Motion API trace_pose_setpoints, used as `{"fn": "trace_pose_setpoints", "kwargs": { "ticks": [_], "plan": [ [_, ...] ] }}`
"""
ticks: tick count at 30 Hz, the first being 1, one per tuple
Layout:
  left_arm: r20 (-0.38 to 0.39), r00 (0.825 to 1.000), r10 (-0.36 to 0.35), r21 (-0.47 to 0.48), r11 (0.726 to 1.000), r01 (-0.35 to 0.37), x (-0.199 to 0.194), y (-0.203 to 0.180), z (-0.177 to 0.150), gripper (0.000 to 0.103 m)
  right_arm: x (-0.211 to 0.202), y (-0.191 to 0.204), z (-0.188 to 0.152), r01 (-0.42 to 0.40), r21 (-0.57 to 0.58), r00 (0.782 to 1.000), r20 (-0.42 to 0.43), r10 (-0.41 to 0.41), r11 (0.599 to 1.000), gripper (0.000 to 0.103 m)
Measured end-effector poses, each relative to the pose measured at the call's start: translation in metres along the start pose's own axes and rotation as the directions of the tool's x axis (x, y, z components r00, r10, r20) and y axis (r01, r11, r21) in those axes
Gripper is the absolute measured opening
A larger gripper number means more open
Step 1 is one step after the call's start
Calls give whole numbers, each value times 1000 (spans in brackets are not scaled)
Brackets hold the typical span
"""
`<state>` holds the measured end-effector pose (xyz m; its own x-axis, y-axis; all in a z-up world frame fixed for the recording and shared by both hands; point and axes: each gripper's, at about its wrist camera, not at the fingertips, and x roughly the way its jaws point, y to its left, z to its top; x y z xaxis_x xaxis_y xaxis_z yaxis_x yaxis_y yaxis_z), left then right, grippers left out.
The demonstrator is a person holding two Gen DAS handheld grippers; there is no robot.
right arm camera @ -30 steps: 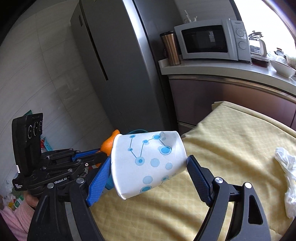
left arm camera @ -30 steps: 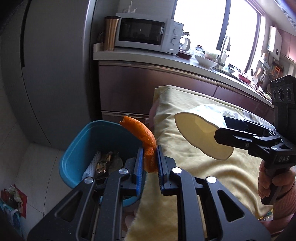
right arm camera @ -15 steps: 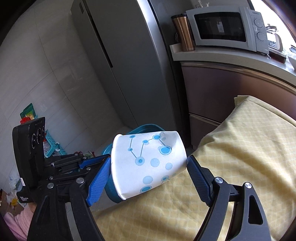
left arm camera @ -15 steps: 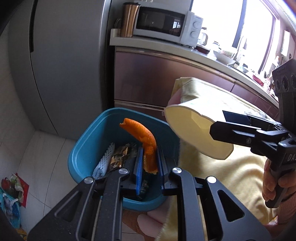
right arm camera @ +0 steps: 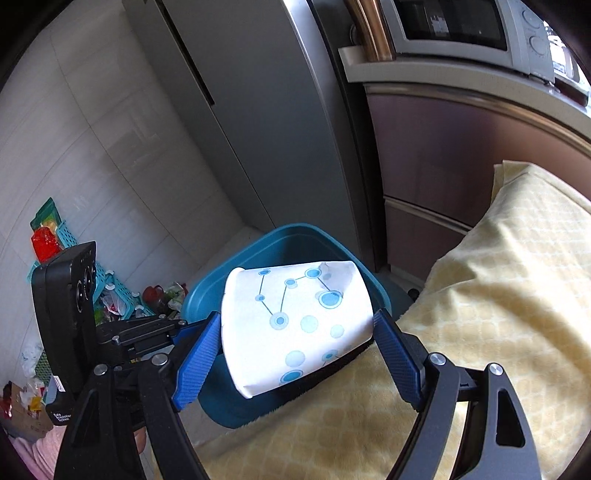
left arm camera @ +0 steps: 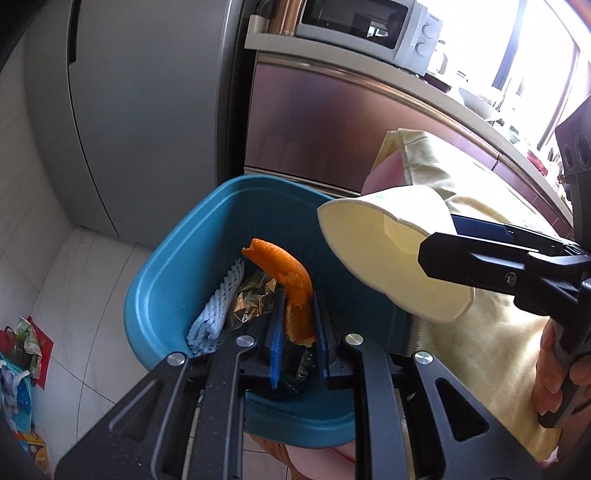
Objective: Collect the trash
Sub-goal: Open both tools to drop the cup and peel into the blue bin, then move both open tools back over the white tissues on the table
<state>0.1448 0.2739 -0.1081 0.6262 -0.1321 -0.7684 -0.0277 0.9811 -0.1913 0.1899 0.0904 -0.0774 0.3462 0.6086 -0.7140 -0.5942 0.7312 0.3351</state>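
My left gripper (left arm camera: 300, 325) is shut on a curled orange peel (left arm camera: 286, 271) and holds it over the open teal bin (left arm camera: 155, 280). The bin holds a white foam net (left arm camera: 218, 302) and a gold wrapper (left arm camera: 251, 299). My right gripper (right arm camera: 295, 336) is shut on a white paper cup with blue dots (right arm camera: 295, 321), held sideways at the bin's (right arm camera: 258, 243) near rim. The cup (left arm camera: 391, 258) shows in the left wrist view at the bin's right edge, its mouth toward the bin.
The bin stands on the floor beside the table with the yellow cloth (right arm camera: 498, 314). A grey fridge (left arm camera: 147, 110) and brown cabinets (left arm camera: 332, 129) with a microwave (left arm camera: 365, 26) stand behind. Clutter lies on the floor at the left (right arm camera: 122, 299).
Both grippers moved left off the table toward the bin. The peel now hangs over the bin's inside and the cup has come to its rim.
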Motion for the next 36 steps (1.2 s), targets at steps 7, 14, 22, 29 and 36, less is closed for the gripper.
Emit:
{"fn": "trace_pose_setpoints", "kwargs": {
  "ticks": [7,14,22,29,36],
  "plan": [
    [-24,1000,11,-25,1000,-11,19,2,2,24,8,-8,3,2,34,1000,-11,-1,999,80],
    [6,1000,28,-57,998,-28,11,7,0,32,-1,-16,0,-15,58,1000,5,15,998,80],
    [82,996,19,-48,999,-15,-21,0,2,36,-24,-23,-8,-29,67,999,38,26,997,80],
    [161,985,-57,50,998,49,-55,-39,5,47,-72,-34,-28,-16,56,994,107,10,998,80],
    [170,968,-184,173,973,154,-67,-100,4,49,-135,-64,-60,63,104,976,199,-83,993,80]
  ]
}}
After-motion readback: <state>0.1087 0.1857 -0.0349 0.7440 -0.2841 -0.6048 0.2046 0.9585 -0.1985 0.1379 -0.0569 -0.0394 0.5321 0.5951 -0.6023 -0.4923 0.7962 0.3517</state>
